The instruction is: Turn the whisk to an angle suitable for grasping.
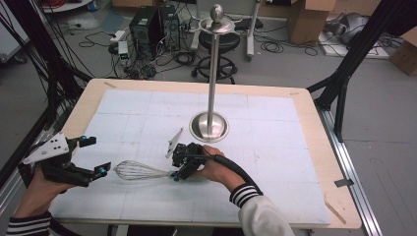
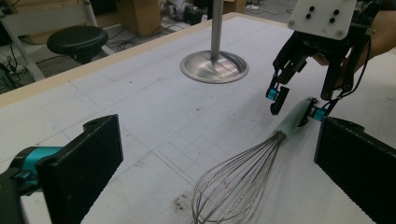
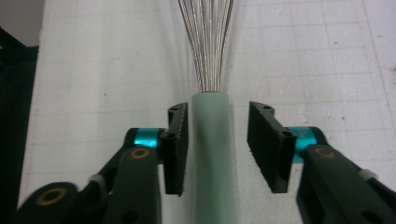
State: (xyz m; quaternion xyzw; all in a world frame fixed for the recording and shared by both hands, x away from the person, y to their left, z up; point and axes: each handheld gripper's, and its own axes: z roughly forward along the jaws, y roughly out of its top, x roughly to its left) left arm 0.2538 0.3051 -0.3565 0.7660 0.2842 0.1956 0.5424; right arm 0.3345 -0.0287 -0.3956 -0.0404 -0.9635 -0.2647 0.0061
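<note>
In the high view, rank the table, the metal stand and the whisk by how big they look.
1. table
2. metal stand, tall and farther back
3. whisk, smallest, lying flat between the hand-held grippers

Lab: computer towers (image 1: 156, 30), floor cables (image 1: 275, 46), cardboard boxes (image 1: 307, 19).

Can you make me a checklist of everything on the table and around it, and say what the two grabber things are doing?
Surface: wooden table under a white gridded mat, faintly stained.
Job's things: whisk lying flat, pale green handle; tall metal stand on a round base.
Clutter: nothing seen.
Grippers: left hand-held gripper open beside the wire end; right hand-held gripper open, jaws either side of the handle, one close against it.
Cables: black cable along the right forearm.
Surroundings: stool, computer towers, cardboard boxes, loose floor cables.
</note>
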